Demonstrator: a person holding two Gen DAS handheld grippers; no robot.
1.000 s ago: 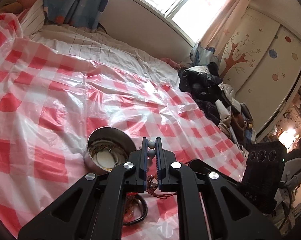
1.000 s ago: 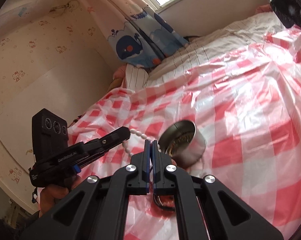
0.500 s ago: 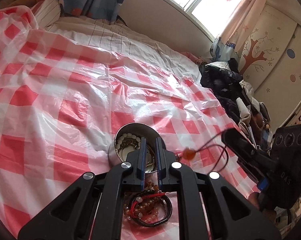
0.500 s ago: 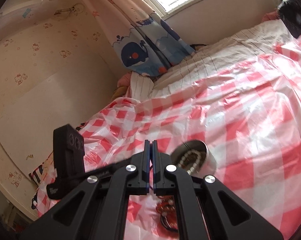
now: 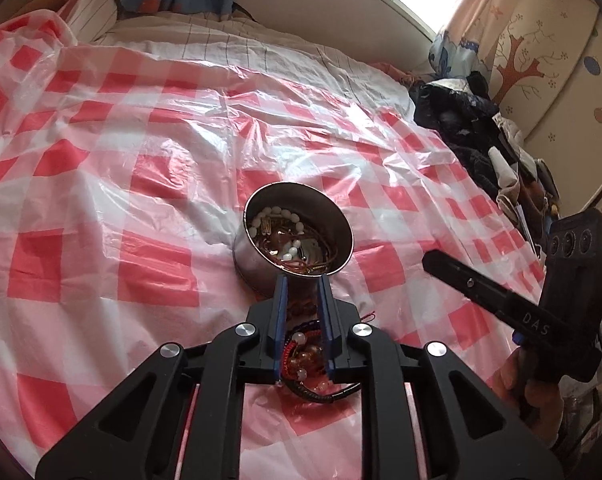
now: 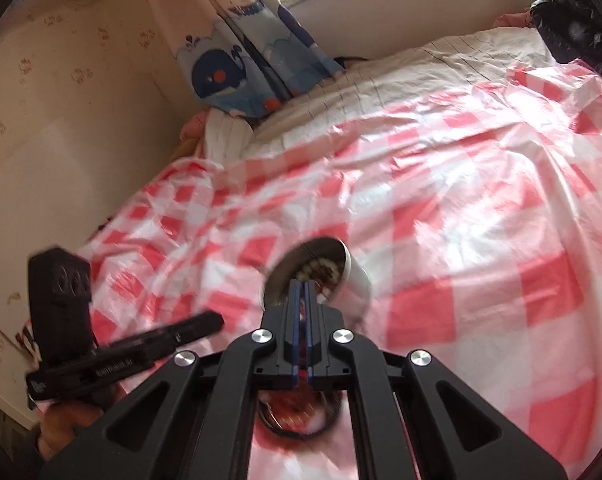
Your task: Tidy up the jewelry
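A steel bowl (image 5: 343, 240) stands on the red-and-white checked plastic sheet (image 5: 101, 160), holding a white pearl strand (image 5: 277, 213) among brown cords. My left gripper (image 5: 303, 280) hovers at the bowl's near rim. Its jaws are opening, with nothing pressed between them. Under its fingers lies a heap of bracelets (image 5: 305, 360): red cord, amber beads, a black band. My right gripper (image 5: 427, 258) comes in from the right, shut, with nothing hanging from its tip. In the blurred right wrist view, the right gripper (image 6: 301, 285) points at the bowl (image 6: 357, 276), and the left gripper (image 6: 219, 322) is at the left.
The sheet covers a bed with a striped white quilt (image 5: 221, 44) at the far side. Dark clothes (image 5: 461, 128) are piled along the right edge before a painted wardrobe (image 5: 541, 60). A whale-print curtain (image 6: 237, 68) and the wall close off the left.
The pearl strand that the left gripper held a second ago now lies in the bowl, and its jaws have parted. The amber-bead cord seen on the right gripper is gone. Both grippers tipped downward.
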